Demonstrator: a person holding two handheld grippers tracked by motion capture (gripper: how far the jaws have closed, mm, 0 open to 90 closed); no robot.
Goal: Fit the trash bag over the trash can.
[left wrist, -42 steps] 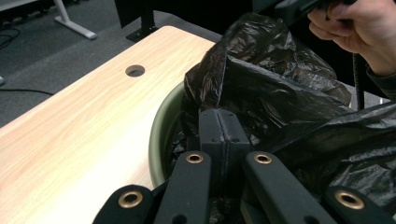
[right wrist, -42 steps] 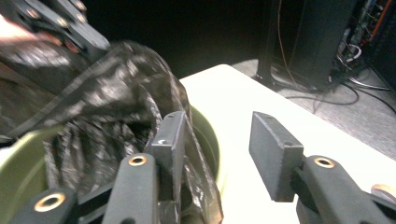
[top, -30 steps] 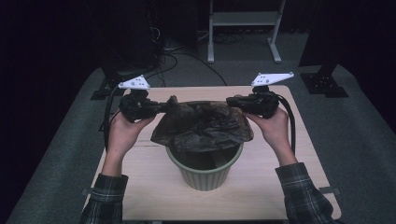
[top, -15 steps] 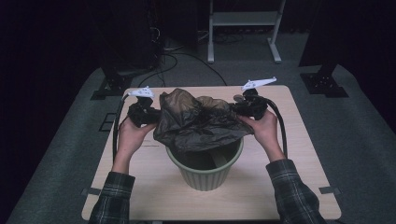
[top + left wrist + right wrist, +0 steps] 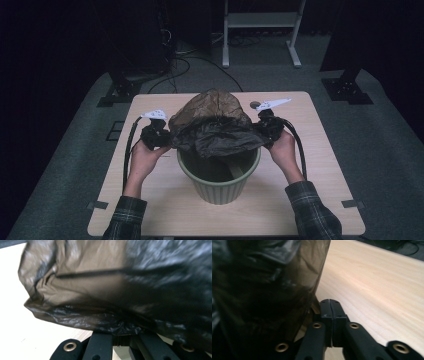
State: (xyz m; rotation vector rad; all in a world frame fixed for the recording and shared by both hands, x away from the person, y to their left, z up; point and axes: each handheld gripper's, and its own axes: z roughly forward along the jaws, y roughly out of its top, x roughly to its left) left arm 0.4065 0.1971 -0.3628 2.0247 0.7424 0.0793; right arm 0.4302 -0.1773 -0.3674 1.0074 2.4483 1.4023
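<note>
A dark plastic bag (image 5: 215, 127) hangs stretched between the two grippers, billowing above a green bin (image 5: 219, 177) that stands on the pale wooden table (image 5: 320, 200). The left gripper (image 5: 156, 136) pinches the bag's edge on the bin's left side, jaws closed on the film. The right gripper (image 5: 266, 126), on the bin's right, has its jaws pressed together, having just opened slightly; whether film is caught between them cannot be told. Beyond the table lie grey carpet (image 5: 390, 150), cables (image 5: 190, 65) and a metal stand (image 5: 261, 30).

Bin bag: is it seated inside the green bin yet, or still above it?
Not seated: the bin bag billows above the green bin, whose inside shows bare; both grippers pinch its edges.
</note>
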